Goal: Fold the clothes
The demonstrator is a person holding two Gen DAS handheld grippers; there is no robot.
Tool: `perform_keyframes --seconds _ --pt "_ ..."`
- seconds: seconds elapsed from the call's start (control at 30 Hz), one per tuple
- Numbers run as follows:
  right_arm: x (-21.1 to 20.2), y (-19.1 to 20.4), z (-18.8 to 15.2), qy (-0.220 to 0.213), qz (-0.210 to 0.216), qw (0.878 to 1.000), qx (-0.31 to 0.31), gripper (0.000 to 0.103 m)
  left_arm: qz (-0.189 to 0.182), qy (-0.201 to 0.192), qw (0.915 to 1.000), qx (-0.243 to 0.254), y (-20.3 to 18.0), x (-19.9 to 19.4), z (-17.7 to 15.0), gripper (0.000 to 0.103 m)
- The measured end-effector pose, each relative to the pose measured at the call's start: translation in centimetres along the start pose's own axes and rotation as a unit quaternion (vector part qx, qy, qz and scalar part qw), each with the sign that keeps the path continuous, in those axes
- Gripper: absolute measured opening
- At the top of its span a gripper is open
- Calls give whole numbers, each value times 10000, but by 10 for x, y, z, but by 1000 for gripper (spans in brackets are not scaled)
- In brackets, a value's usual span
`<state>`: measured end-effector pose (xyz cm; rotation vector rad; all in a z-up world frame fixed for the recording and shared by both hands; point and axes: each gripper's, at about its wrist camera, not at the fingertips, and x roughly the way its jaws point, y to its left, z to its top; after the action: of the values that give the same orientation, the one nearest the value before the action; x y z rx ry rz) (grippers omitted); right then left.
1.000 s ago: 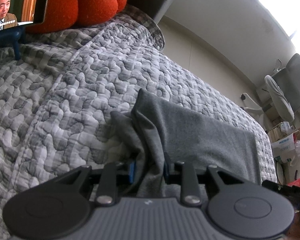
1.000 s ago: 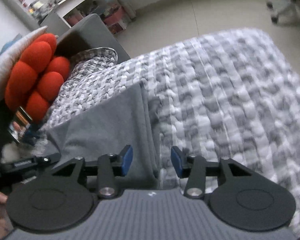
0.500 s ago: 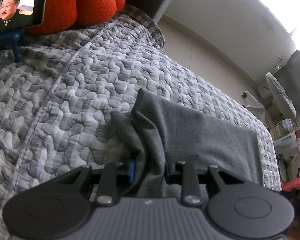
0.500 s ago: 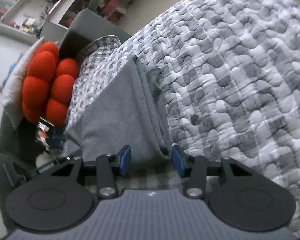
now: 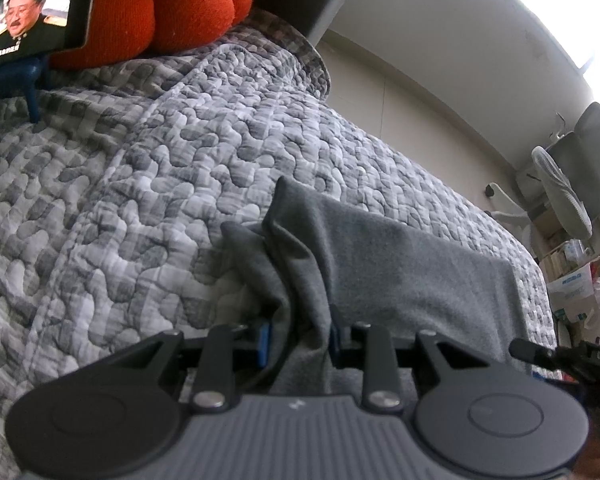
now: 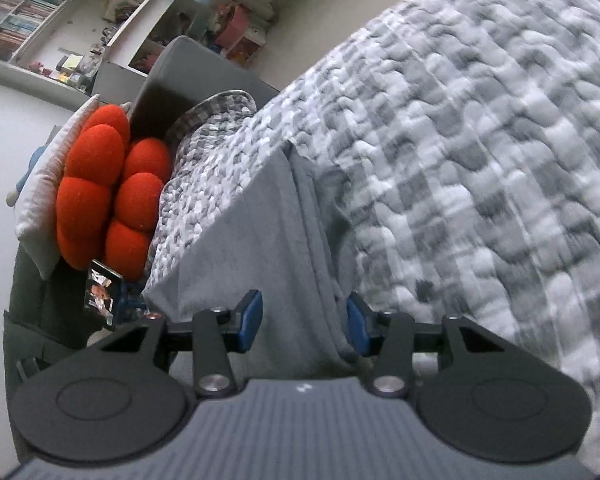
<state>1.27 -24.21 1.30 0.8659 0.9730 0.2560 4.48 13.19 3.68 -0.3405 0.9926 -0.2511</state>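
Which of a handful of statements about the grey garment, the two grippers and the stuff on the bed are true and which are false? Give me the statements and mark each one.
1. The left gripper is pinched on a bunched part of the grey garment. True.
2. The right gripper is clamped tight on the garment. False: its blue pads stand apart, with the garment's folded edge between them.
3. The garment lies on a grey-and-white quilt. True.
4. The cushion by the headboard is blue. False: it is orange-red.
5. A phone on a stand is showing video. True.
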Motion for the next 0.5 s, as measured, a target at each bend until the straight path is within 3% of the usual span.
perform_keyframes --seconds 0.33,0.5 --pt "18 9 1 -325 124 9991 -230 51 -31 3 10000 -36 0 1 0 29" --pt "22 21 -8 -501 -80 9973 -525 50 -61 0 10000 -36 0 1 -1 29"
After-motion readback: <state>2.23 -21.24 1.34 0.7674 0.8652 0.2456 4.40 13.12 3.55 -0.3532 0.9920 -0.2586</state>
